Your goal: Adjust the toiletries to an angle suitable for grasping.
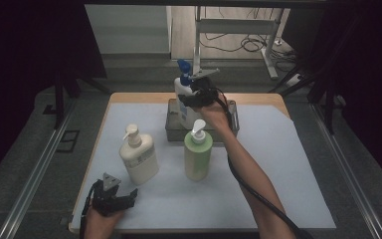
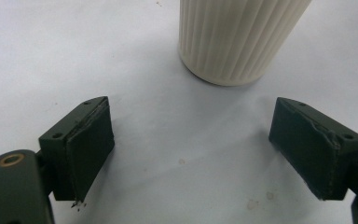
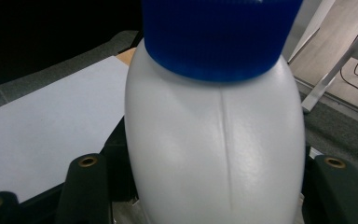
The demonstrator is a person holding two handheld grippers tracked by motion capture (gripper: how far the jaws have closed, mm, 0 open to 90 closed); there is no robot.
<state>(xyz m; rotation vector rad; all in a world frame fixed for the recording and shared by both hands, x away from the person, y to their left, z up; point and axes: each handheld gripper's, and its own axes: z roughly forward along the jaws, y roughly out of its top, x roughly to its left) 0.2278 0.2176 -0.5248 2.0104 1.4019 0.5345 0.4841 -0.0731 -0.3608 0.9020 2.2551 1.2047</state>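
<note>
From above, you are holding the right gripper (image 1: 197, 94) around the white bottle with the blue pump (image 1: 184, 94), which is standing upright in the grey tray (image 1: 234, 122) at the table's far edge; the left gripper (image 1: 113, 198) is resting near the cream bottle (image 1: 138, 155), beside the green bottle (image 1: 198, 152).

Through the left gripper view, your jaws are standing spread wide over bare table, the cream bottle ahead.

Through the right gripper view, your jaws are clasping the white bottle's (image 3: 214, 144) sides below its blue cap (image 3: 219, 35).

The white plastic bottle with a blue cap (image 3: 214, 140) hides the right gripper's fingers; picture edges cut off the ribbed cream bottle (image 2: 237, 37).
</note>
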